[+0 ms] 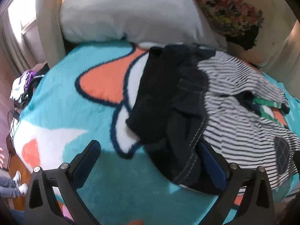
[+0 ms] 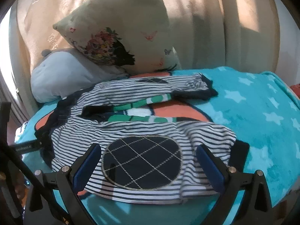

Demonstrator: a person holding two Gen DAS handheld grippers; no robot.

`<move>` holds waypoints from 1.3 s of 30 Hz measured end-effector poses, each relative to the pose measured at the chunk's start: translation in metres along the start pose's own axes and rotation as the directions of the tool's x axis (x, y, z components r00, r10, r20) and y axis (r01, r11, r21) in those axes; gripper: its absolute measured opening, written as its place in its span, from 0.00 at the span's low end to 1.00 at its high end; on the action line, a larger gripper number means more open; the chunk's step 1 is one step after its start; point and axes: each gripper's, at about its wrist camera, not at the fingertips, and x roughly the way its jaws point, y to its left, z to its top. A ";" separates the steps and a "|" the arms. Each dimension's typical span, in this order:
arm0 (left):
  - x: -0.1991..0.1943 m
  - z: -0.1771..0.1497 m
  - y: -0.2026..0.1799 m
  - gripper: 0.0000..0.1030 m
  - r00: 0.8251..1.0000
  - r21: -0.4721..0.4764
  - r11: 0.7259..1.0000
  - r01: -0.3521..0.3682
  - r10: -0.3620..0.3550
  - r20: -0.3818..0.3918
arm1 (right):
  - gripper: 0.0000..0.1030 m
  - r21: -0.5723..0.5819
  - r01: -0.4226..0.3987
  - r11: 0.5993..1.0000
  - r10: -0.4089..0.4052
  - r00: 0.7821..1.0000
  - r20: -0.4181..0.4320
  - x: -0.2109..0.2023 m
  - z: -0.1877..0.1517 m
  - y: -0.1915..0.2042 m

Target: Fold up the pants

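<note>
Striped pants (image 2: 131,131) lie spread on a teal blanket (image 2: 253,103), the two legs apart, each with a navy quilted knee patch (image 2: 140,161). My right gripper (image 2: 149,153) is open just above the near leg, its blue pads either side of that patch without touching it. In the left wrist view the pants' dark navy waist part (image 1: 165,97) is bunched up beside the striped cloth (image 1: 234,112). My left gripper (image 1: 149,150) is open over the blanket (image 1: 65,97). The dark cloth's lower end lies between its fingers, close to the right finger (image 1: 208,155).
A grey pillow (image 1: 127,13) and a floral cushion (image 2: 121,33) lean at the bed's head. A heap of clothes (image 1: 24,86) and a person's feet in white shoes (image 1: 18,183) are off the bed's left side. A black labelled bar (image 2: 24,147) enters at the left.
</note>
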 end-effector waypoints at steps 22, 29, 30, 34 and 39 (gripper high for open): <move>0.000 0.005 -0.001 1.00 0.999 0.070 0.997 0.044 -0.044 -0.008 | 1.00 0.023 0.006 1.000 -0.004 0.996 -0.094 0.025 -0.017 -0.010; -0.034 0.017 0.014 1.00 0.991 0.002 0.993 0.115 -0.115 0.062 | 0.99 0.089 -0.103 0.991 0.111 0.990 -0.092 0.005 0.009 -0.037; -0.038 0.020 0.014 1.00 0.990 0.002 0.993 0.117 -0.116 0.075 | 0.99 0.111 -0.097 0.989 0.105 0.992 -0.070 0.000 0.021 -0.050; -0.051 0.026 0.012 1.00 0.982 0.009 0.989 0.151 -0.151 0.116 | 0.96 0.160 -0.054 0.986 0.064 0.997 -0.053 0.012 0.073 -0.096; -0.055 0.028 0.004 1.00 0.981 0.032 0.987 0.158 -0.160 0.111 | 0.72 0.260 0.040 0.965 -0.006 0.991 -0.131 0.090 0.109 -0.148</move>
